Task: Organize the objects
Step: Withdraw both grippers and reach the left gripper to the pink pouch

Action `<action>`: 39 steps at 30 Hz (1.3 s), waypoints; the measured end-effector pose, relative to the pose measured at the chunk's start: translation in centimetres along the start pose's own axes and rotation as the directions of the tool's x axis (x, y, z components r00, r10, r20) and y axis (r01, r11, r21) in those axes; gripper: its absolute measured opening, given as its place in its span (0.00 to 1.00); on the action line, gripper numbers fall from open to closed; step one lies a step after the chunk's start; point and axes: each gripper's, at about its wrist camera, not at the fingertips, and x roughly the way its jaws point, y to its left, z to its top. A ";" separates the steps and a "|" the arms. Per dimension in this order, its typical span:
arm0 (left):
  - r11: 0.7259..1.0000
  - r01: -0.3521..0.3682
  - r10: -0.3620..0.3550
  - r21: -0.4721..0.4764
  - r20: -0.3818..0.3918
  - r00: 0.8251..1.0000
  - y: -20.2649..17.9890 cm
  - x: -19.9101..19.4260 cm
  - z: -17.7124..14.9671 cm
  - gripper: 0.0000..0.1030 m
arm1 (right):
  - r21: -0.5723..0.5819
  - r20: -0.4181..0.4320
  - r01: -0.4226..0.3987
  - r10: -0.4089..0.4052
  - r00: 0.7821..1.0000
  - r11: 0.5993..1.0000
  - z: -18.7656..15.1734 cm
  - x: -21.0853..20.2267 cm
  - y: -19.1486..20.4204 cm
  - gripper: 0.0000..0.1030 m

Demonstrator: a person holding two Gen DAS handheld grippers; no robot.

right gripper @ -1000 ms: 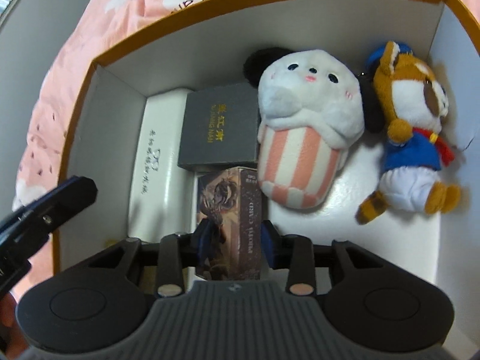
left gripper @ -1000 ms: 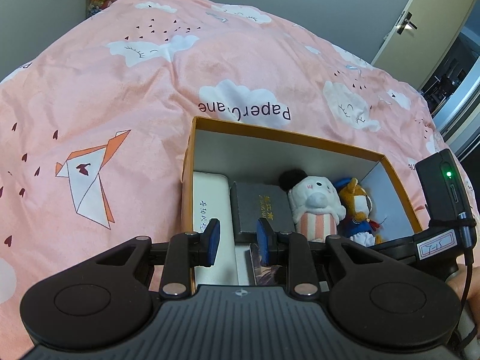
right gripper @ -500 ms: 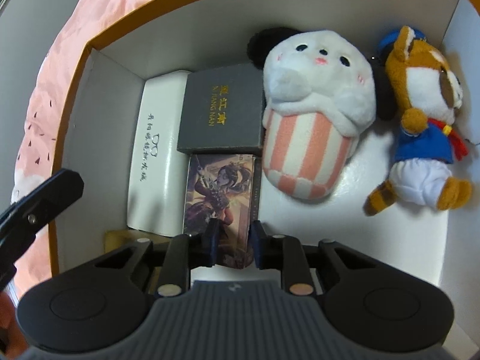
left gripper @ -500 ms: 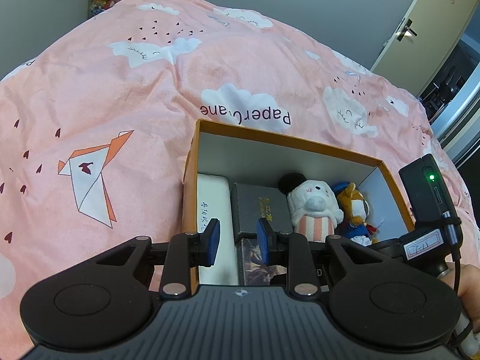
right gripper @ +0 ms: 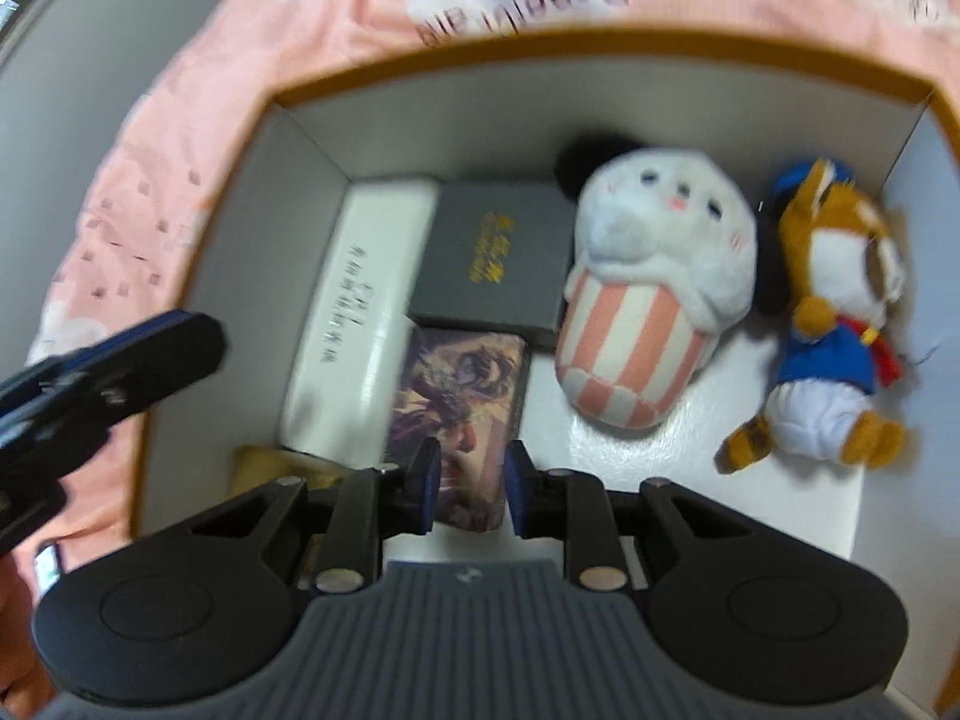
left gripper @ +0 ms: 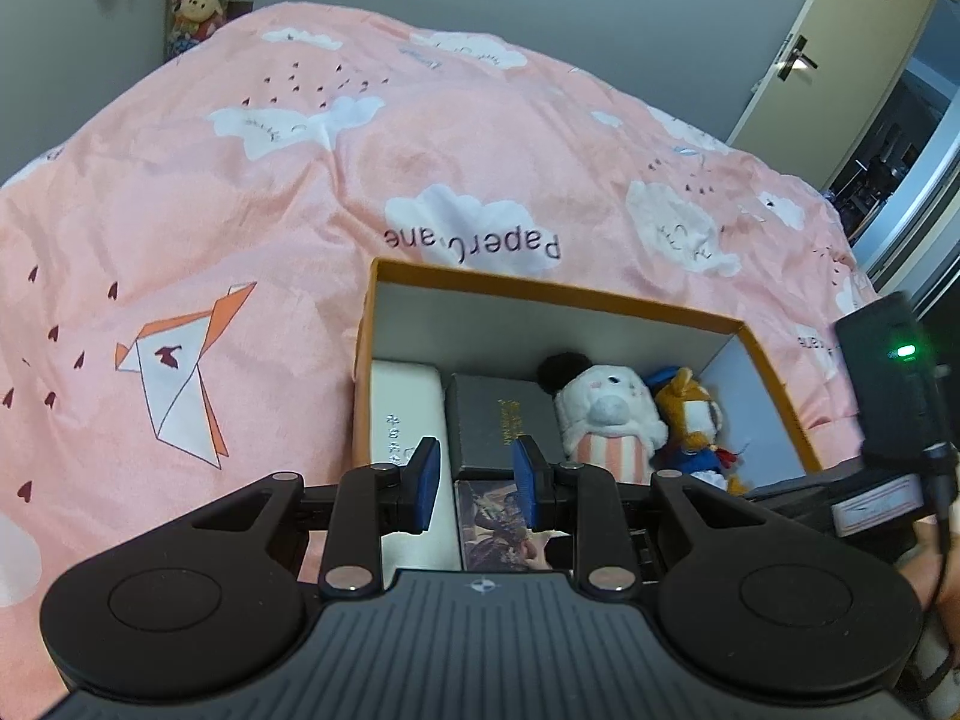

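While the right tool hangs above the illustrated card box with its jaws narrowly apart, gripping nothing, the left tool likewise stands slightly parted and empty. The orange-rimmed cardboard box on the bed holds that glossy pack, a white oblong case, a grey matte box, a striped plush and a furry fox plush.

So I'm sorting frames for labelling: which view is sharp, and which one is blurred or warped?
Left wrist view: sharp, gold print on the dark grey box legible, fisheye bends the pink duvet. Right wrist view: motion-smeared throughout, illustrated box and duvet lettering soft.
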 end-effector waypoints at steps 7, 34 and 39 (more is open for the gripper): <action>0.995 0.052 -0.054 0.085 0.024 0.998 -3.4 -3.7 -1.2 0.29 | -0.070 0.227 -0.023 0.038 0.973 0.997 -4.4 -8.6 0.2 0.24; 0.957 0.291 -0.255 0.022 -0.417 0.872 -12.3 0.1 -14.1 0.33 | 0.163 0.310 0.210 -0.252 0.917 0.964 -25.7 -13.8 -8.6 0.27; 0.947 0.318 -0.305 -0.046 -0.437 0.846 -12.5 0.5 -14.8 0.46 | 0.160 0.297 0.192 -0.233 0.926 0.968 -26.3 -12.9 -9.2 0.26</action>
